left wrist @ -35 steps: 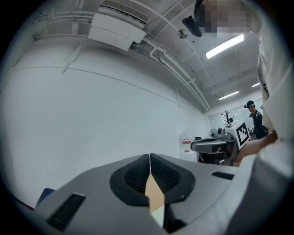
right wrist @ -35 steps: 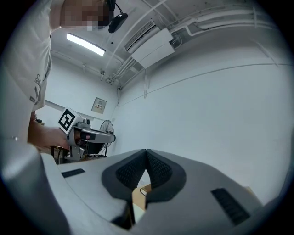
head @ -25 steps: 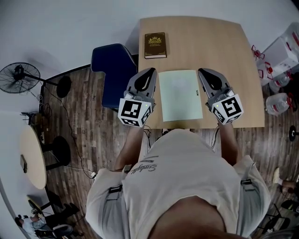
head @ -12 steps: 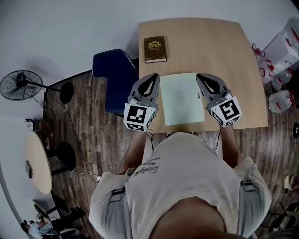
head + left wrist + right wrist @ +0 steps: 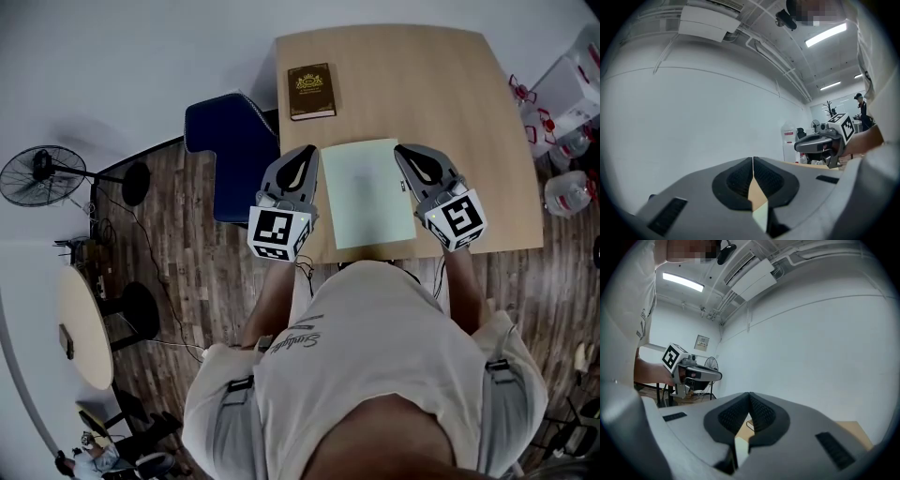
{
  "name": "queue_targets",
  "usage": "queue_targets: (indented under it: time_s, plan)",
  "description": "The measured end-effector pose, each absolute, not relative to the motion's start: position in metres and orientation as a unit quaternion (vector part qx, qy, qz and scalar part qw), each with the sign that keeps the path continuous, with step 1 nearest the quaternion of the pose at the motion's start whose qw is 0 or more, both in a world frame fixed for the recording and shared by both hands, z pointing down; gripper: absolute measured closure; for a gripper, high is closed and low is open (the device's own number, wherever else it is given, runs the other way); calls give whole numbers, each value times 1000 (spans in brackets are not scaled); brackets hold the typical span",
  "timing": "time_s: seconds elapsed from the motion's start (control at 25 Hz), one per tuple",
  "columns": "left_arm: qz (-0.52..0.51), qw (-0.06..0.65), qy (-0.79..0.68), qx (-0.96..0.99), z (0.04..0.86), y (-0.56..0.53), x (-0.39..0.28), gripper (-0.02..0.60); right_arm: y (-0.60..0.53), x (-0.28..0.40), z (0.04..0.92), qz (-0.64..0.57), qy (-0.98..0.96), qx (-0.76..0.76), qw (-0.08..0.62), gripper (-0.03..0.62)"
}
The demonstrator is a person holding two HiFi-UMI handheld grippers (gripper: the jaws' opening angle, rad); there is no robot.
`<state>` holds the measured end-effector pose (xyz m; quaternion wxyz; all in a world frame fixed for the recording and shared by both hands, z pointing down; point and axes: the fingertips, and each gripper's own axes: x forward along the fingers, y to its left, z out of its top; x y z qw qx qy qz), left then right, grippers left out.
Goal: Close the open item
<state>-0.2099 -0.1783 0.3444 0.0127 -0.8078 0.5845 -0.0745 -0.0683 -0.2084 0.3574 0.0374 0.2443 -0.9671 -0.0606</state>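
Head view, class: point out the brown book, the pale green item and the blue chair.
brown book (image 5: 311,91), head view, middle of its cover
pale green item (image 5: 367,192), head view, middle of its upper face
blue chair (image 5: 230,155), head view, middle of its seat

The book's (image 5: 311,91) gold print is too small to read, the box (image 5: 574,82) is cut by the right edge, whether the folder (image 5: 366,192) lies open is unclear, and both gripper views' jaws hide most of the table (image 5: 755,196).

Folder (image 5: 366,192) on table (image 5: 450,94) between left claw (image 5: 302,152), right claw (image 5: 411,152) (book (image 5: 310,91) behind).
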Motion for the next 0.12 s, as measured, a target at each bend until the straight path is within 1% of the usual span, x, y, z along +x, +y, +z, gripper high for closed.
queue_targets:
  time_s: [0.12]
  plan:
    - [-75,13,585,-807,345,-180,-215,566,-208,-71,357,-61,-967,246,35,600]
